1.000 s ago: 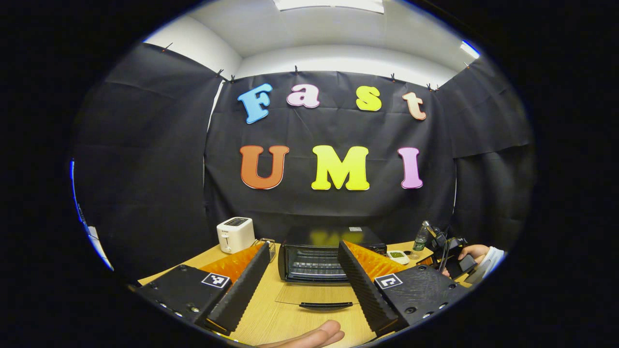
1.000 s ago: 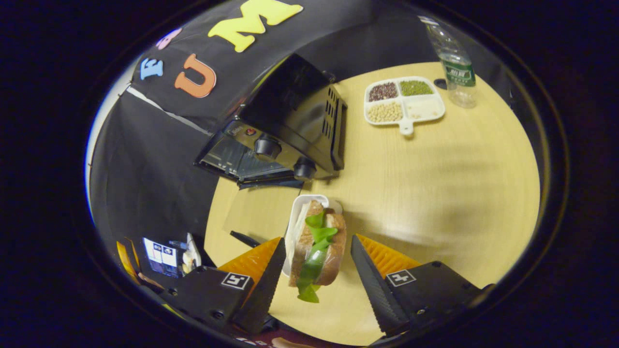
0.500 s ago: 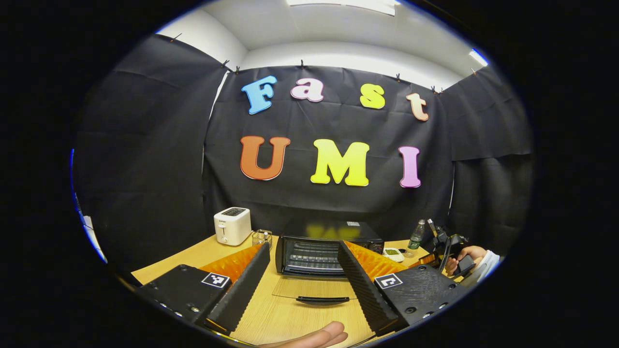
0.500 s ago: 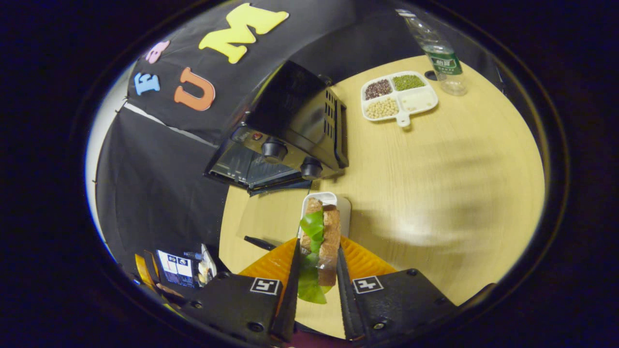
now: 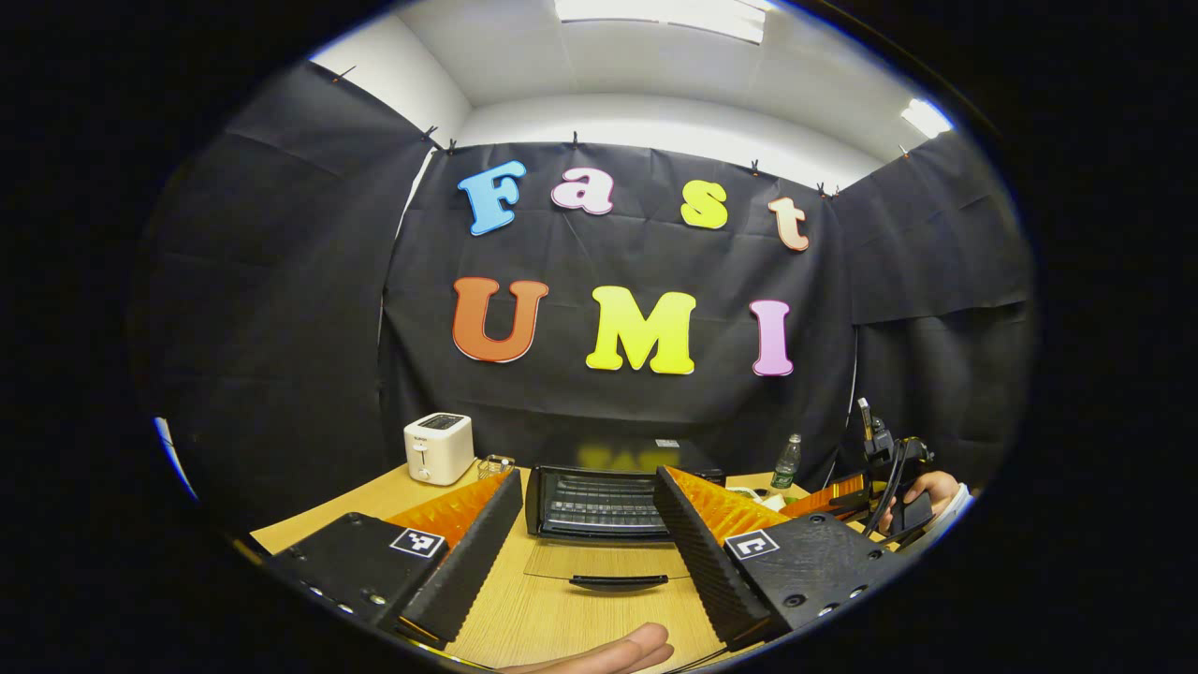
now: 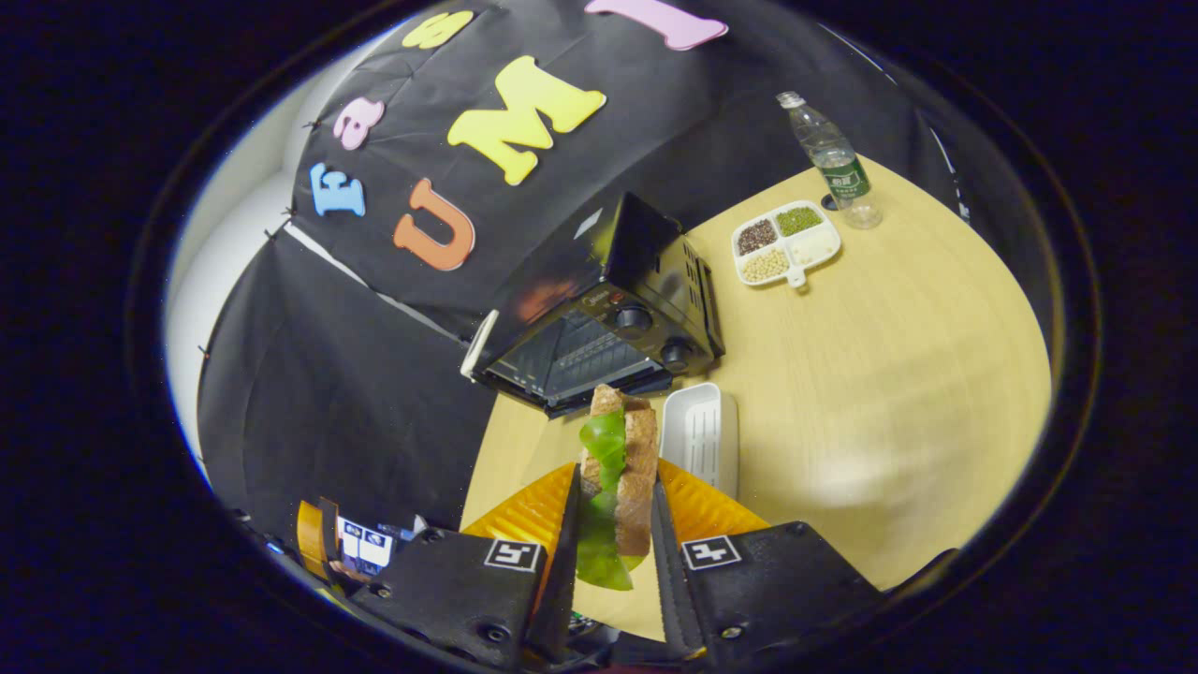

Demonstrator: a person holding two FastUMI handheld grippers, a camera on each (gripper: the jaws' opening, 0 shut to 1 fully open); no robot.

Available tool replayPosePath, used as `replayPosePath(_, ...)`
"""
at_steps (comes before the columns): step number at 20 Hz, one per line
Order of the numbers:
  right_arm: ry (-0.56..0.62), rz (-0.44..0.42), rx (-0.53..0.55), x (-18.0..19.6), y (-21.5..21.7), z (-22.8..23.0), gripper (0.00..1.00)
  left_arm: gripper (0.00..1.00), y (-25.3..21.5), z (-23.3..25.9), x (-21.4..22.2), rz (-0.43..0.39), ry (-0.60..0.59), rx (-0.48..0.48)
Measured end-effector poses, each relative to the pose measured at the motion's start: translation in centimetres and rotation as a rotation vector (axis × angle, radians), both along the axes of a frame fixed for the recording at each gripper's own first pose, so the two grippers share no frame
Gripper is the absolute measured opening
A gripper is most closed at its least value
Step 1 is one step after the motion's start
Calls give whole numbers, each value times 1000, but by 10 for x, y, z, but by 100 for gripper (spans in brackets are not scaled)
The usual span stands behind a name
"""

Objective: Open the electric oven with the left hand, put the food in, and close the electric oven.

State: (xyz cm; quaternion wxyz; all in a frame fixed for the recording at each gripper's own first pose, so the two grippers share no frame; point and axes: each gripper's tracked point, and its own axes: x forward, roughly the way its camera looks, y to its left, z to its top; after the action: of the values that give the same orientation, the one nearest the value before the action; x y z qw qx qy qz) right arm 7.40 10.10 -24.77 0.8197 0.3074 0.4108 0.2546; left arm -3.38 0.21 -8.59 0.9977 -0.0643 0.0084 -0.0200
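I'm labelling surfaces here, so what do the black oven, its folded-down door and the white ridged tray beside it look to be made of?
Black oven: probably painted sheet metal, glossy, with reflections and side vent slots.
Folded-down door: likely clear glass, since the table's wood grain shows through it.
White ridged tray: seems matte moulded plastic, though glazed ceramic can't be ruled out.

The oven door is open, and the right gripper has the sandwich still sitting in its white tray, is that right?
Not quite. The oven door is open, but the right gripper view shows the right gripper holding the sandwich lifted clear of the white tray.
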Motion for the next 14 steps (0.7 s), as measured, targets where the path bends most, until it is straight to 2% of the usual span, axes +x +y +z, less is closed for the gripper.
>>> replayPosePath(4, -60, -72, 99, -20, 46, 0, 41, 93, 5, 2, -17, -26, -17, -33)
replayPosePath(8, -45, -122, 244, -26, 116, -18, 41, 93, 21, 0, -19, -20, -29, -41)
replayPosePath(11, 15, -143, 337, -19, 162, -31, 41, 94, 32, 2, -19, -6, -49, -12)
replayPosePath(14, 19, -234, 434, 5, 194, -38, 41, 93, 41, -5, -17, -1, -40, 2)
